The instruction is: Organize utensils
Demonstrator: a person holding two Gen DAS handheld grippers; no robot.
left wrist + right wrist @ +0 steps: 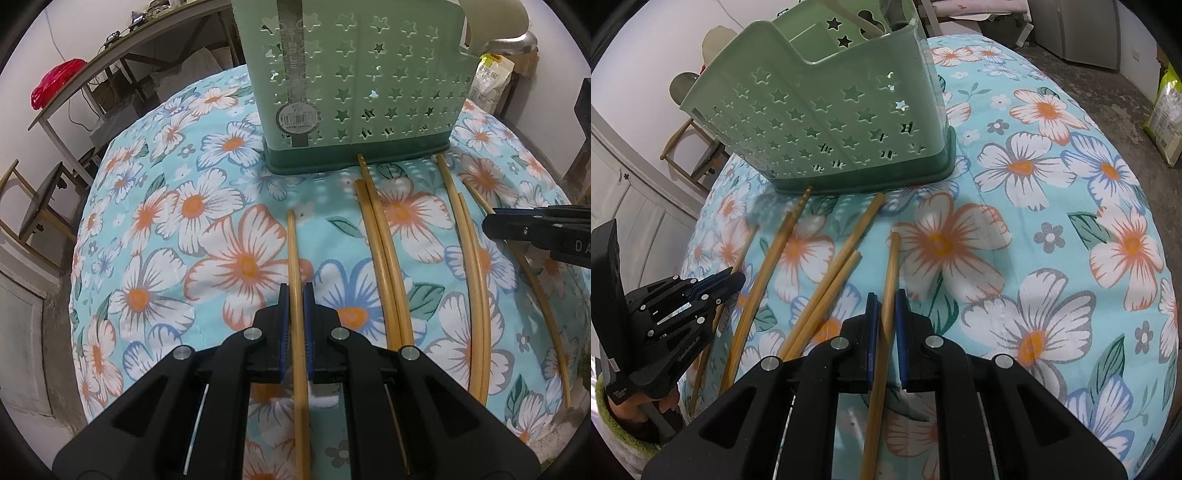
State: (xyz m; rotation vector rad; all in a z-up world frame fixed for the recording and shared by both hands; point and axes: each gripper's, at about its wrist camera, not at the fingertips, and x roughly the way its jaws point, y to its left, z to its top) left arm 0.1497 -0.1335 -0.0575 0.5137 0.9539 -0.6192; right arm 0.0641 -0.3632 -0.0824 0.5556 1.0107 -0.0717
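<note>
A green star-punched utensil holder [362,92] [831,110] stands upright at the far side of the floral cloth. Several bamboo chopsticks lie in front of it. My left gripper [297,291] is shut on the leftmost chopstick [293,251], which runs lengthwise between its blue pads. In the right wrist view that same left gripper [737,280] shows at the left edge. My right gripper [886,299] is shut on the rightmost chopstick [892,266]; it enters the left wrist view as the right gripper [489,221]. Between the two held sticks lie loose chopsticks [384,258] [827,291].
A blue floral cloth [166,240] [1052,221] covers the round table. A hand in a green sleeve [624,417] holds the left tool. A chair [37,206], a shelf with a red bag [55,83] and a floor bag [1167,110] stand around the table.
</note>
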